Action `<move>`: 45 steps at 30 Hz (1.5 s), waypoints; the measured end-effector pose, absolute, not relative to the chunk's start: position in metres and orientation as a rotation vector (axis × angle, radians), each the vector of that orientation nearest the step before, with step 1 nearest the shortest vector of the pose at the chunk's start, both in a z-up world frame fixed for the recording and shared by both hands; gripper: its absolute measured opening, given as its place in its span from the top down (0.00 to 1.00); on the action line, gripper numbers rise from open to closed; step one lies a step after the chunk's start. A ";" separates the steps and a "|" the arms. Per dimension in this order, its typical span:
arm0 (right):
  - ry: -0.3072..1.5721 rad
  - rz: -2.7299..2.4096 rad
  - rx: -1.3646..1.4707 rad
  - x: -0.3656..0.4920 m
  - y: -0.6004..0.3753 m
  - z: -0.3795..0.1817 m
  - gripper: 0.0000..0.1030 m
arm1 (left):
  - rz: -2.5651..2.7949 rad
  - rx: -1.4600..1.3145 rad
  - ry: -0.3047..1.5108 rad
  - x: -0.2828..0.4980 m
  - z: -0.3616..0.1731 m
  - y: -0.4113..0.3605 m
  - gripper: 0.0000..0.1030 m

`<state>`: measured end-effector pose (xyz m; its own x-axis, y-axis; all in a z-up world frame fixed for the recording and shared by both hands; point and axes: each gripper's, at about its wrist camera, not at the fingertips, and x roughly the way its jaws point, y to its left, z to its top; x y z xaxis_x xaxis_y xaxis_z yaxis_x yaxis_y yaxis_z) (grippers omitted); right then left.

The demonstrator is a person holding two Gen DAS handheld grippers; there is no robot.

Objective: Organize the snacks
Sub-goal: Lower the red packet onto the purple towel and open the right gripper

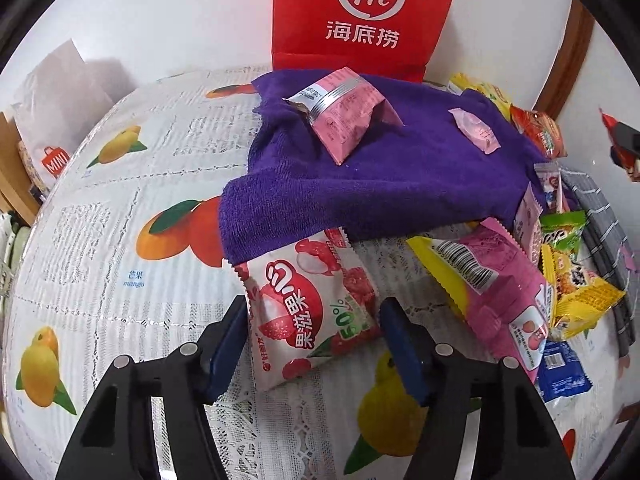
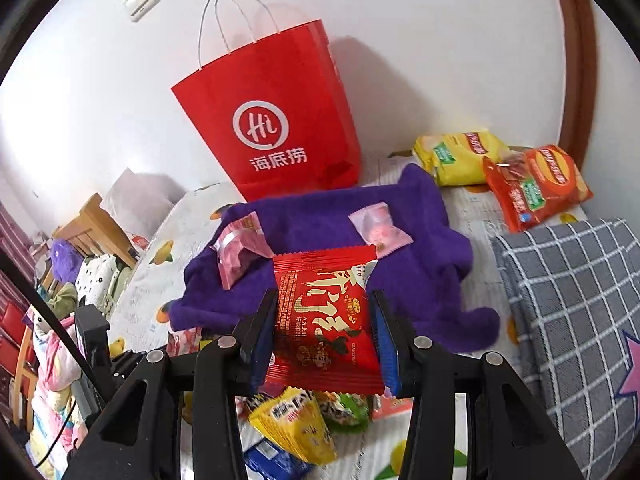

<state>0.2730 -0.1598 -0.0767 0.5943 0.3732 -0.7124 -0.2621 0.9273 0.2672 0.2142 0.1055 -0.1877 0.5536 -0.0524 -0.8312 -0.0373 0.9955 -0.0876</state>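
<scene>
One red paper bag (image 2: 276, 120), one purple towel (image 2: 320, 280) and one grey checked cloth (image 2: 568, 300) show in the right wrist view, plus one white bag (image 1: 60, 120) at the far left in the left wrist view. Two pink packets (image 1: 344, 116) lie on the towel (one large, one small), and approx. two chip bags sit behind it: one yellow chip bag (image 2: 460, 156), one orange chip bag (image 2: 536, 184). One red packet (image 2: 324, 320), one white lychee packet (image 1: 308, 312), one big pink packet (image 1: 492, 292); the mixed pile (image 1: 568, 280) beside it holds several more, no. unclear.
</scene>
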 end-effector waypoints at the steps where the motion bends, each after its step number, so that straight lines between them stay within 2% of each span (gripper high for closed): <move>1: 0.860 0.371 0.137 0.274 -0.158 -0.078 0.57 | -0.011 -0.105 0.987 0.214 -0.187 0.106 0.38; 13: 0.898 0.336 0.125 0.281 -0.154 -0.092 0.57 | -0.030 -0.131 0.949 0.200 -0.167 0.115 0.38; 22: 0.877 0.300 0.119 0.281 -0.163 -0.081 0.57 | -0.012 -0.139 0.904 0.198 -0.132 0.123 0.38; 33: 0.862 0.270 0.143 0.308 -0.172 -0.068 0.57 | -0.044 -0.130 0.839 0.239 -0.094 0.104 0.38; 45: 0.891 0.278 0.158 0.346 -0.162 -0.085 0.57 | -0.073 -0.083 0.819 0.289 -0.090 0.079 0.38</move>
